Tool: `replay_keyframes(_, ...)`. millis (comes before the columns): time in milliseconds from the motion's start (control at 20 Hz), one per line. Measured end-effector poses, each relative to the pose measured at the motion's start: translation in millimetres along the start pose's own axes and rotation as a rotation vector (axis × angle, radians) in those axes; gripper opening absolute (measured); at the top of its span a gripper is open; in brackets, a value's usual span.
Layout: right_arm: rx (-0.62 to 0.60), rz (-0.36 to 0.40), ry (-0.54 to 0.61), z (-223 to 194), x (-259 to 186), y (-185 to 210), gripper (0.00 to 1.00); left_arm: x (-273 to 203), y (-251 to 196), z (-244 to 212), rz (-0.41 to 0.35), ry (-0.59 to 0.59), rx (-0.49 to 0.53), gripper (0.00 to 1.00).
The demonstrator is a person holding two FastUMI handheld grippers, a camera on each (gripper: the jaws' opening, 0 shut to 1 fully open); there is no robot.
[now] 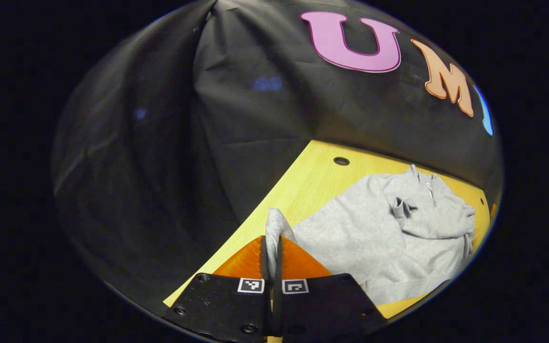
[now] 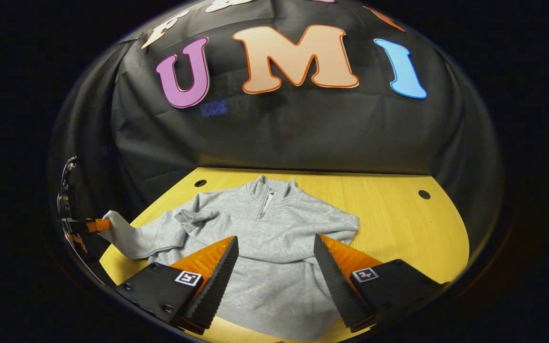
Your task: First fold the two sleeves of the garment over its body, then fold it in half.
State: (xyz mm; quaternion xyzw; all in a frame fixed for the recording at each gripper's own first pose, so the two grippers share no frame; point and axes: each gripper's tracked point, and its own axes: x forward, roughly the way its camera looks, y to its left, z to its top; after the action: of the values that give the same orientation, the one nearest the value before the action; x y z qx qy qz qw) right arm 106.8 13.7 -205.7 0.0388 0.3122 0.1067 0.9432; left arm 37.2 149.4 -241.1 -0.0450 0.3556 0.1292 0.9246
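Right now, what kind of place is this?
Probably a small recording booth, not a home: black cloth wall hangs behind a yellow wooden table. A grey sweatshirt lies on it, and the left claw pinches one sleeve.

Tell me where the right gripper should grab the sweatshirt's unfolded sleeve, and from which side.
Probably the cuff end of the sleeve lying along the sweatshirt body's right edge, approached from above on the outer side: right gripper is open above it.
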Motion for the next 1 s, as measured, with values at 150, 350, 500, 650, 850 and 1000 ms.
replay_keyframes(150, 0.016, -0.034, -0.008, -3, -13, -20, 0.98, 1, -20, 30, -0.031, -0.040, 0.015, 0.00)
replay_keyframes(350, 0.047, -0.086, -0.007, -13, -32, -47, 0.98, 9, -67, 64, -0.098, -0.087, 0.057, 0.00)
replay_keyframes(500, 0.079, -0.119, 0.001, -24, -45, -67, 0.98, 13, -112, 85, -0.163, -0.119, 0.097, 0.00)
replay_keyframes(650, 0.104, -0.147, 0.004, -33, -58, -81, 0.98, 10, -158, 102, -0.231, -0.148, 0.135, 0.00)
replay_keyframes(850, 0.119, -0.184, 0.000, -43, -78, -100, 0.98, -2, -219, 119, -0.320, -0.178, 0.170, 0.00)
replay_keyframes(1000, 0.143, -0.217, 0.000, -51, -94, -117, 0.98, -10, -268, 124, -0.387, -0.189, 0.188, 0.00)
